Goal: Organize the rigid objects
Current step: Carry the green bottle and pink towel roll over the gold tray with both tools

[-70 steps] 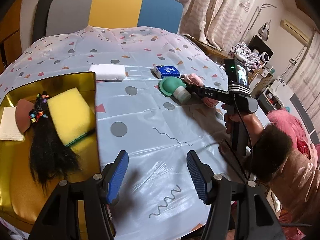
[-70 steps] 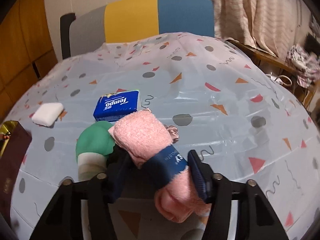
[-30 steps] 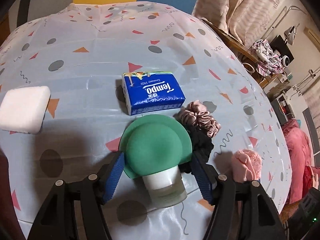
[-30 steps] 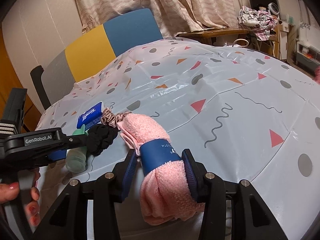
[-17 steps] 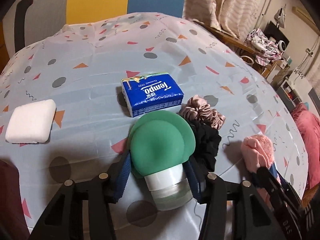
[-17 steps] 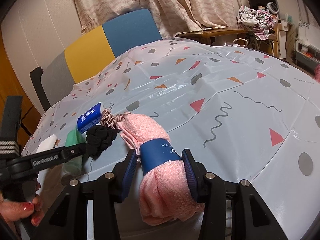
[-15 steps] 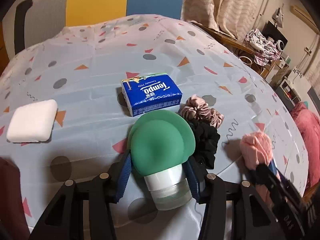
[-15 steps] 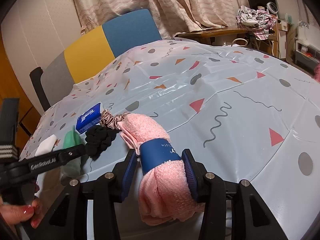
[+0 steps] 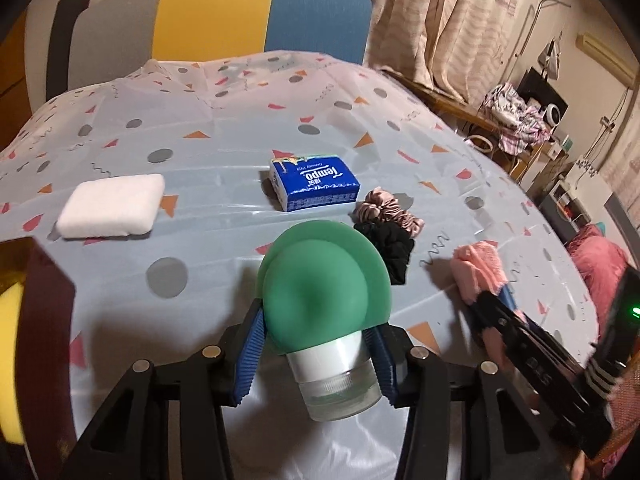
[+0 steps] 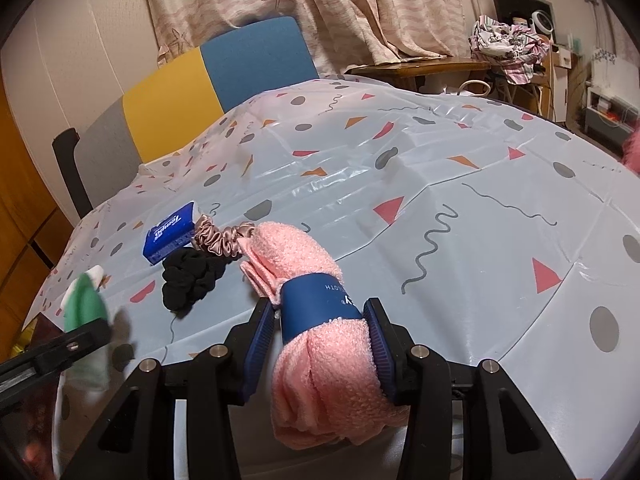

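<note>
- Fingers [image 9: 248,354] of the left gripper [image 9: 316,360] are clamping the clear neck of a green-capped bottle [image 9: 326,300], having just been closing in on it; the bottle is sitting between the blue pads, raised above the counter [image 9: 224,216].
- Fingers [image 10: 260,344] of the right gripper [image 10: 320,344] are squeezing a rolled pink towel [image 10: 316,320] by its blue paper band, low over the counter's near part.
- Beyond the bottle, a blue tissue pack [image 9: 314,182] is lying flat, with a pink scrunchie [image 9: 386,210] and a black scrunchie [image 9: 390,246] touching each other just beside it on the right.
- Off to the left, a white sponge [image 9: 112,206] is resting well apart from the pack.
- At the left edge, a dark box wall [image 9: 46,320] is standing close to the left gripper, with something yellow [image 9: 10,364] showing inside.
- Patterned cloth is lying bare across the far half and the right side, up to a multicoloured chair [image 9: 216,16] at the far edge.
</note>
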`<action>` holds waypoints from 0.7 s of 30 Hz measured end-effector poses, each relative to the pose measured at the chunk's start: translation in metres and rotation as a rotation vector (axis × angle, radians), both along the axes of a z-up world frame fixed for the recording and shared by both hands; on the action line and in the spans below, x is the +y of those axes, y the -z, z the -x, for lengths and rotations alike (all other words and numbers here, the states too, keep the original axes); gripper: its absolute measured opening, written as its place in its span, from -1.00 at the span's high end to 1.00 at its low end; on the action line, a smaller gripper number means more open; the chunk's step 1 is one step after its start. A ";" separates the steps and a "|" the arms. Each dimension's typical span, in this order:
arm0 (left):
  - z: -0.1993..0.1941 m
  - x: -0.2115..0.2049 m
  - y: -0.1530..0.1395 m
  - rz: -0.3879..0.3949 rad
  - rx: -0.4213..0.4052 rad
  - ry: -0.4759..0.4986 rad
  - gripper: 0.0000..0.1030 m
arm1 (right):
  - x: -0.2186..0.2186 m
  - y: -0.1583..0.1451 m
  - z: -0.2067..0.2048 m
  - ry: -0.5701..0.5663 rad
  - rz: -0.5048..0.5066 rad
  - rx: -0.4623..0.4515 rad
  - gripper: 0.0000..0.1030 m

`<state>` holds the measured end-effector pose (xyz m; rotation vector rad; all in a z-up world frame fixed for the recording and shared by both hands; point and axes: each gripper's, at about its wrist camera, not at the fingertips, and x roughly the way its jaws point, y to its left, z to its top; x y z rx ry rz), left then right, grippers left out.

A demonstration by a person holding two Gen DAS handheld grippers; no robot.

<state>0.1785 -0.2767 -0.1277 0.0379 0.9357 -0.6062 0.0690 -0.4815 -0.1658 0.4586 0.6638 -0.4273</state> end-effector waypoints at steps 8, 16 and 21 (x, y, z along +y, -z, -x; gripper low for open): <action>0.029 0.033 -0.018 0.031 -0.032 0.000 0.05 | 0.003 0.001 -0.003 0.018 0.033 0.039 0.10; 0.053 0.082 -0.051 0.088 -0.076 -0.027 0.05 | 0.013 -0.002 -0.008 0.012 0.103 0.078 0.20; 0.060 0.119 -0.068 0.105 -0.111 -0.071 0.05 | 0.018 -0.003 -0.010 0.006 0.129 0.088 0.27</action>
